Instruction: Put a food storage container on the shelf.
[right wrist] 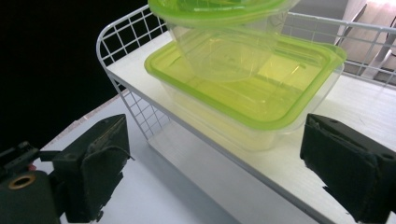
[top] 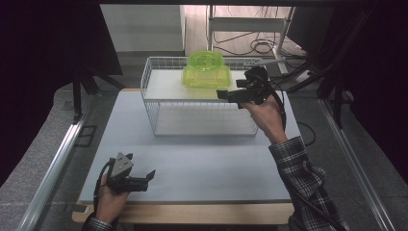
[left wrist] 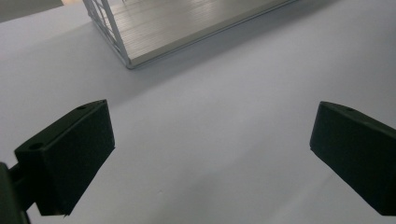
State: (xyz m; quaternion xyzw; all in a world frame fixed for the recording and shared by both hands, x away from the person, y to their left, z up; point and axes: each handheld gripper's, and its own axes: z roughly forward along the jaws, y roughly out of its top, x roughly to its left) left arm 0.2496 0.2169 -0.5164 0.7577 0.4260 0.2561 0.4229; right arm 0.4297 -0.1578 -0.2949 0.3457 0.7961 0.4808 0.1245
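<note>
Right gripper (top: 222, 95) at rack (top: 159, 103), jaws apart, empty.
Green box (top: 206, 76) on rack's top shelf, upper centre, round tub (top: 206, 60) stacked on it. Left gripper (top: 150, 177) lower left, jaws apart.

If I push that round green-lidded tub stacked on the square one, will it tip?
Probably it slides first: the round tub sits on the square container's smooth lid. It looks empty and clear, so likely light. Its narrow base under a wider top suggests it could topple.
</note>
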